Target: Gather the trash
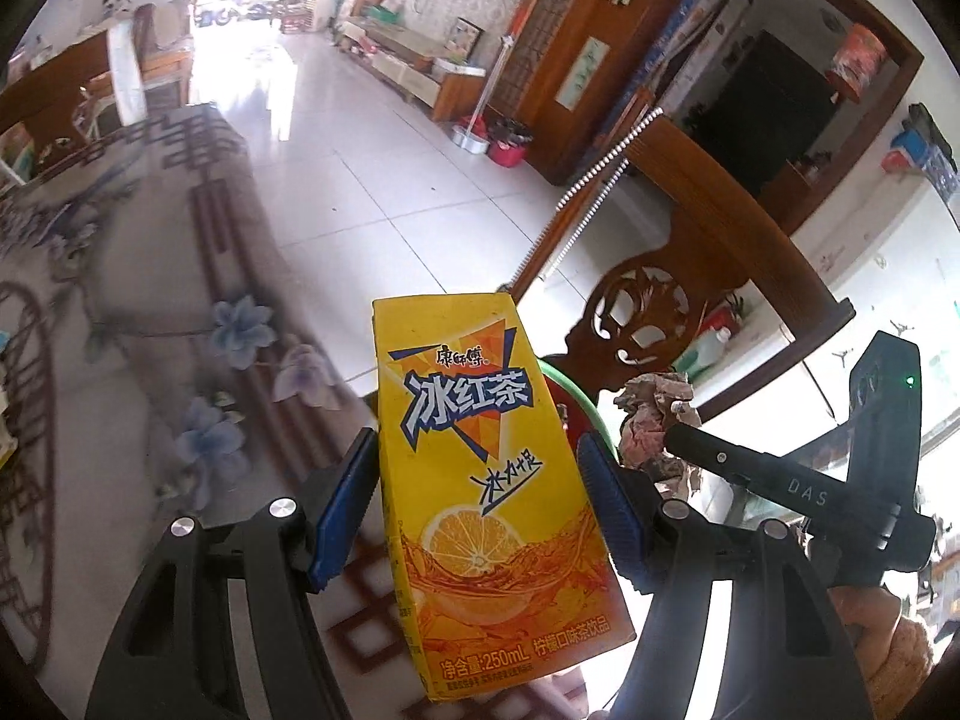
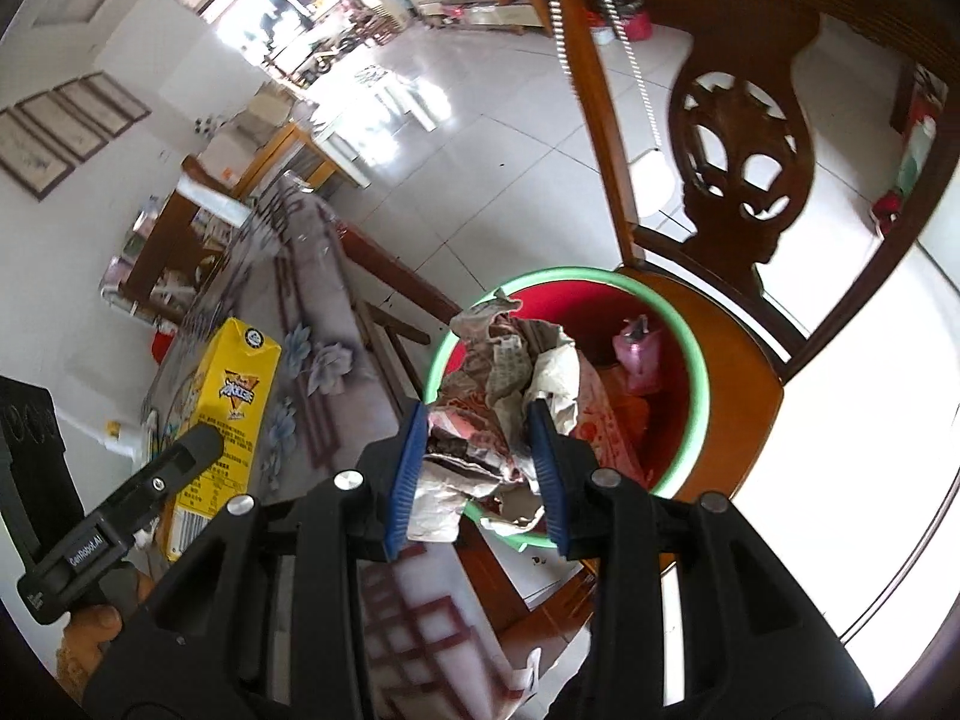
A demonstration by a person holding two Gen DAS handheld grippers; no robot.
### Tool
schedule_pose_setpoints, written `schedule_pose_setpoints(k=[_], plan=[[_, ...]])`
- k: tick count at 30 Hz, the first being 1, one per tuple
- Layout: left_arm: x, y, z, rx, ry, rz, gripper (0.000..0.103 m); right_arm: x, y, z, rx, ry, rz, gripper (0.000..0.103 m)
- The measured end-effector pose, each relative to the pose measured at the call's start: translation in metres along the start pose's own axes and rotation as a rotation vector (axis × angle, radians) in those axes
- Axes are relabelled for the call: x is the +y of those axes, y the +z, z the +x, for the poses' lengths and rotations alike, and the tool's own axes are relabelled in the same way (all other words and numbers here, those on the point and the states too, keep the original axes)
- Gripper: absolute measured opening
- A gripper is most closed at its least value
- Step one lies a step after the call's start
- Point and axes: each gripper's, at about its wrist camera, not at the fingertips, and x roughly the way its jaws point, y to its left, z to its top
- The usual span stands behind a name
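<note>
The left gripper [image 1: 480, 504] pinched a yellow iced-tea carton [image 1: 480, 480] between its blue pads [image 1: 345, 510], which pressed on the carton's two narrow sides. The carton stood roughly upright, long axis running up and away from the camera, printed front facing the lens, held above the long edge of the floral-clothed table [image 1: 150, 312].

The right gripper [image 2: 477, 462] clamped a crumpled wad of newspaper [image 2: 498, 396], its pads [image 2: 408, 468] dug into the wad's flanks. It was held over the near rim of a red basin with a green rim [image 2: 690, 372], which sat on the seat of a carved wooden chair [image 2: 738, 138] beside the table's edge. A pink bag [image 2: 639, 348] lay inside the basin.
</note>
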Motion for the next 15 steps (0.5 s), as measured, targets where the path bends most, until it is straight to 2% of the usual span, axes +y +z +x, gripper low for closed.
schedule_pose_setpoints(k=[15], plan=[[-0.015,0.021,0.053,0.094,-0.022,0.024,0.064,-0.014,0.023,0.003,-0.012,-0.005,0.025,0.035]])
